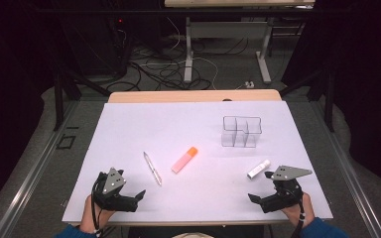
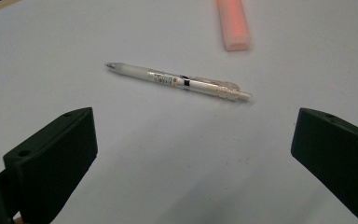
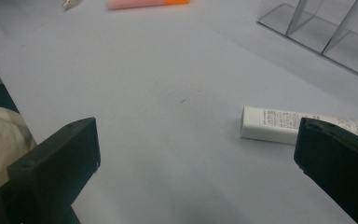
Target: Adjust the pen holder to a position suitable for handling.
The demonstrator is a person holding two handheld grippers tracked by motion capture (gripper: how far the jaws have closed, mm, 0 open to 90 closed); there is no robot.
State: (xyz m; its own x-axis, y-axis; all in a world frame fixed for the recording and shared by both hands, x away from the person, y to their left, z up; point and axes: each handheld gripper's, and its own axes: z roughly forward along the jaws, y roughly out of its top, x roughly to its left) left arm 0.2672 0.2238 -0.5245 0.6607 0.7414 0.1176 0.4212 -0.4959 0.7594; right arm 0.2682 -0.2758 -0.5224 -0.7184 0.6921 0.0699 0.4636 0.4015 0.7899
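High view has both grippers parked at the near edge of the table point(image 1: 129, 111), nothing picked up yet. Left gripper point(image 1: 140, 195) has its fingers spread wide and empty, and in the left gripper view the pen point(image 2: 177, 81) lies flat just ahead of them, well clear of both pads. Right gripper point(image 1: 254, 198) is the same story, fingers fully apart with nothing between them; the small white tube point(image 3: 298, 125) sits right next to it, partly tucked behind one finger in the right gripper view but not pinched.

Pink-and-orange highlighter point(image 1: 185, 159) lies mid-table, and the clear divided organizer point(image 1: 242, 131) stands upright farther back on the right, compartments looking empty.

So I'd say this is the very start, the reach-for-something step. Next move probably needs one gripper to come down over its nearest item, line the fingers across the narrow body, then close.
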